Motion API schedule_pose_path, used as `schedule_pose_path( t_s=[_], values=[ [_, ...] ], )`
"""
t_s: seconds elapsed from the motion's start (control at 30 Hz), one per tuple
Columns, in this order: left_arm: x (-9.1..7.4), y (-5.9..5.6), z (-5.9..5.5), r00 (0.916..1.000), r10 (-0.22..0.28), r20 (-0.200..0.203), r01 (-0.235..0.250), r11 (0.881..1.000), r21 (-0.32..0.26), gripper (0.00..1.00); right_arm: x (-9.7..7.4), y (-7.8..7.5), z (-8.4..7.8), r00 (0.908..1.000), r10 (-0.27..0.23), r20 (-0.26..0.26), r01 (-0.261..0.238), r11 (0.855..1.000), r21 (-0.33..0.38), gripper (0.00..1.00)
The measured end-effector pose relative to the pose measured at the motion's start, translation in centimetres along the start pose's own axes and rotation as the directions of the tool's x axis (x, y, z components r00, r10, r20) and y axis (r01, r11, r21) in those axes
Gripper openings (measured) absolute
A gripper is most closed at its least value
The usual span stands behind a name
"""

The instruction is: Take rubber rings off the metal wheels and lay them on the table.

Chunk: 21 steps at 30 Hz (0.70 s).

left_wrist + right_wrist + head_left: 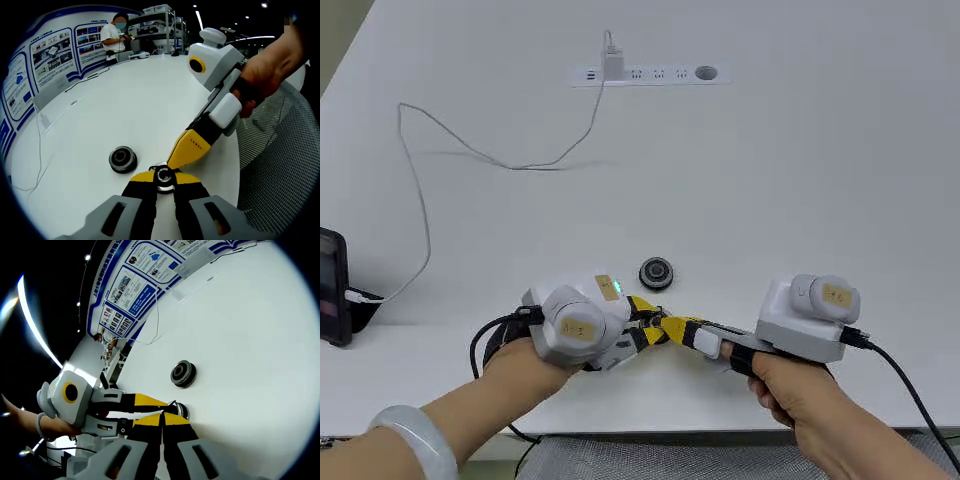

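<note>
Seemingly mid-peel, the left gripper [163, 176] clamps a wheel [164, 180] just over the table [770, 180] while the right gripper [167, 416] sits closed at its rim, perhaps on the ring [159, 174], which next needs pulling off; another wheel [657, 272] lies nearby.

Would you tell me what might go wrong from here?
The small metal wheel is pinched only at the left gripper's yellow tips while the right gripper bears on it, so it might pop free. It sits near the white table's front edge and could drop off. The loose black-ringed wheel nearby might get knocked.
</note>
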<state>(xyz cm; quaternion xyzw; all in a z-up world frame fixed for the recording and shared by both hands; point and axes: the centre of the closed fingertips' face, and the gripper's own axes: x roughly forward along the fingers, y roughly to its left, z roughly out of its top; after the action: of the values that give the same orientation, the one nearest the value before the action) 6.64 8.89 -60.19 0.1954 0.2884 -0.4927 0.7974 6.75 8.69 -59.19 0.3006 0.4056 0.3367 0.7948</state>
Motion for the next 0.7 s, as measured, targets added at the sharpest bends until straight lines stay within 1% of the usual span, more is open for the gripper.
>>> schedule_pose_path(
  t_s=[0.2,0.3,0.37,0.4,0.43,0.47,0.5,0.57,0.7],
  values=[
    [0.0,-0.1,0.0,1.0000,-0.002,-0.002,0.002,1.000,0.005,0.12,-0.1,0.5,-0.1,0.9999,0.014,-0.001,-0.014,1.000,0.005,0.01],
    [0.0,-0.1,0.0,1.0000,-0.004,-0.003,0.004,1.000,0.006,0.12,-0.2,0.4,-0.1,0.9999,0.013,0.005,-0.013,1.000,0.009,0.02],
    [0.0,-0.1,0.0,0.9999,-0.006,-0.011,0.007,1.000,0.013,0.13,-0.2,0.3,0.0,0.9999,0.009,0.006,-0.009,1.000,0.012,0.02],
    [-0.4,-0.6,-1.4,0.9958,-0.032,-0.086,0.031,0.999,-0.008,0.14,-0.2,0.2,-0.1,1.0000,0.005,0.006,-0.005,1.000,0.009,0.02],
    [0.0,-0.2,0.0,0.9998,-0.019,-0.008,0.019,1.000,0.001,0.14,-0.1,0.3,-0.1,1.0000,0.005,0.006,-0.006,1.000,0.008,0.02],
    [-0.2,-0.2,-0.3,0.9996,-0.021,-0.020,0.021,1.000,0.001,0.14,0.0,0.3,-0.1,1.0000,0.005,0.006,-0.005,1.000,0.008,0.02],
    [-0.2,-0.1,-0.3,0.9995,-0.024,-0.020,0.024,1.000,0.000,0.14,0.0,0.3,-0.1,1.0000,0.005,0.008,-0.005,1.000,0.008,0.02],
    [-0.2,-0.3,-0.1,0.9994,-0.028,-0.019,0.028,1.000,0.002,0.14,0.1,0.2,-0.1,1.0000,-0.002,0.007,0.002,1.000,0.005,0.02],
    [-0.3,-0.3,0.1,0.9996,-0.027,-0.013,0.027,1.000,0.009,0.14,0.0,-0.1,-0.2,0.9999,-0.009,0.006,0.009,1.000,0.008,0.02]
  ],
)
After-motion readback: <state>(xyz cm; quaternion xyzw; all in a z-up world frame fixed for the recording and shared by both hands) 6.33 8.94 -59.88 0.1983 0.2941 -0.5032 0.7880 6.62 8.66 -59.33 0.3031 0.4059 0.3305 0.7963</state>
